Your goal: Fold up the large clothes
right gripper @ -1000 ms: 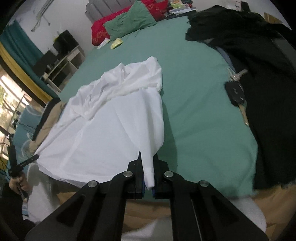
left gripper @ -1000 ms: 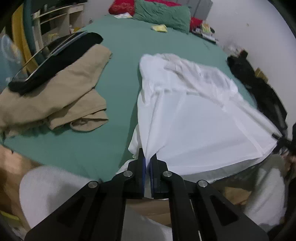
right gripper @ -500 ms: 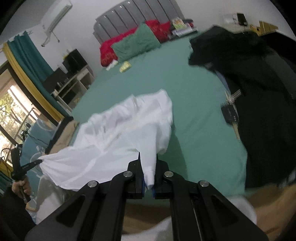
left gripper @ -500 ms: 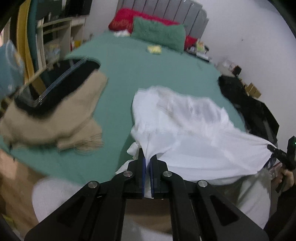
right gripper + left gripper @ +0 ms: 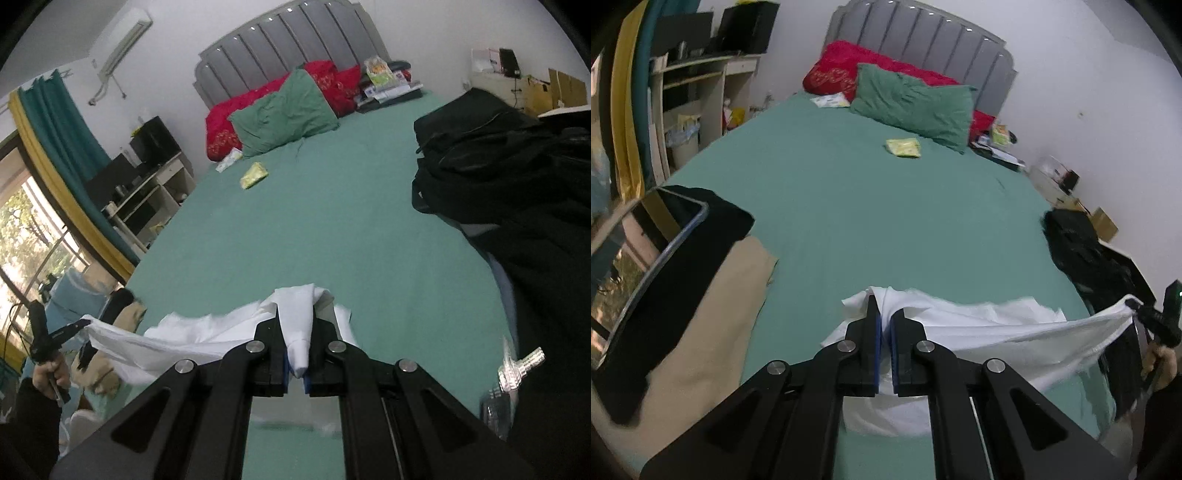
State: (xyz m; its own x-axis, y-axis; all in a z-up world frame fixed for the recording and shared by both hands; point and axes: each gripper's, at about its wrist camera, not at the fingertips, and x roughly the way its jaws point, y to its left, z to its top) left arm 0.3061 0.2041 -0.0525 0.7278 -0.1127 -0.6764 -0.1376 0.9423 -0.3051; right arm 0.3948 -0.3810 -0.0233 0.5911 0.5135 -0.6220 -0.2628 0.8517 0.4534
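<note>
1. While both hands are raised above the near end of the bed (image 5: 894, 221), the white garment (image 5: 997, 332) hangs stretched between the two grippers, and only its lower folds reach the green sheet.
2. The left gripper (image 5: 884, 325) is clamped on one bunched corner of the garment, with white cloth pinched between its fingers (image 5: 871, 332), which are all but together.
3. The right gripper (image 5: 297, 328) is clamped the same way on the other corner, and a rolled tip of cloth pokes back between its fingers (image 5: 273, 339).
4. In the left wrist view the right gripper shows at the far right edge, level with the garment's taut top edge, and a hand (image 5: 1161, 363) grips its handle.
5. In the right wrist view the left gripper (image 5: 79, 326) sits at the left of the garment, held by the other hand (image 5: 50, 373).
6. To the left of the garment, a tan garment (image 5: 713, 325) lies on the bed with a black cloth (image 5: 690, 273) across it.
7. To the right of the garment, a heap of black clothes (image 5: 517, 177) covers that side of the bed, with keys (image 5: 517, 369) at its near edge.
8. Beyond the garment, a small yellow packet (image 5: 903, 147) lies on the open sheet, just short of the green pillow (image 5: 916, 107) and red pillow (image 5: 838, 70) at the grey headboard (image 5: 923, 40).
</note>
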